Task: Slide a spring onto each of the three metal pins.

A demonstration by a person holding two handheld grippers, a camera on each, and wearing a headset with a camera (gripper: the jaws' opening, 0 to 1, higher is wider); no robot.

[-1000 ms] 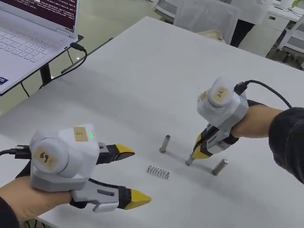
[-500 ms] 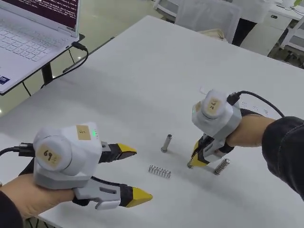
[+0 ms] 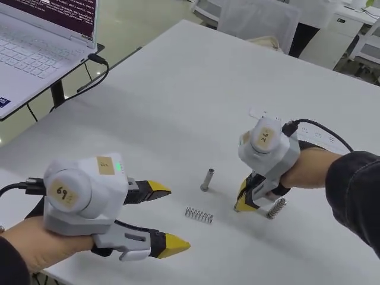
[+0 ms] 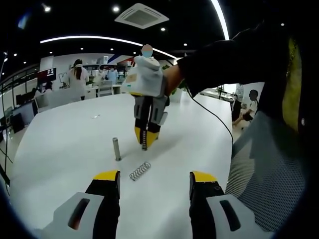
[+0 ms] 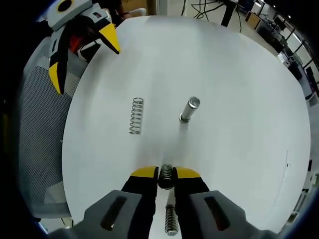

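White tabletop (image 3: 178, 89) under everything. Far left in the head view, open laptop (image 3: 35, 41) on a stand beside the table, dark cable (image 3: 98, 62) plugged into its side. Low at the left, left gripper (image 3: 178, 217) held over the near edge, yellow-tipped jaws spread wide and gripping nothing; same spread in the left gripper view, left gripper (image 4: 154, 178) with tips well apart, and also at the upper left of the right gripper view, left gripper (image 5: 82, 62). Just ahead of those tips, loose spring (image 3: 198, 215) lying flat on the table, touching no gripper and no pin; loose spring (image 4: 140, 171) ahead of the parted tips in the left gripper view, loose spring (image 5: 136, 115) left of centre in the right gripper view. Next rightward, near but apart, bare pin (image 3: 206, 179) standing upright; bare pin (image 4: 116, 149) and bare pin (image 5: 189, 109) likewise upright in both gripper views. Further right, right gripper (image 3: 244, 202) pointing down at the table, jaws pinched tight on a held spring (image 5: 166, 178), coils showing end-on between the yellow tips; held spring (image 4: 144, 141) upright under the right gripper (image 4: 144, 135) in the left gripper view, lower end at the tabletop; pin inside it or not, impossible to tell. Rightmost, just beside that gripper, third spring (image 3: 275, 208) standing slightly tilted, plain metal end at its top; third spring (image 5: 171, 219) low between the right gripper (image 5: 166, 174) jaw bodies. Dark sleeve (image 3: 356, 178) behind the right gripper.
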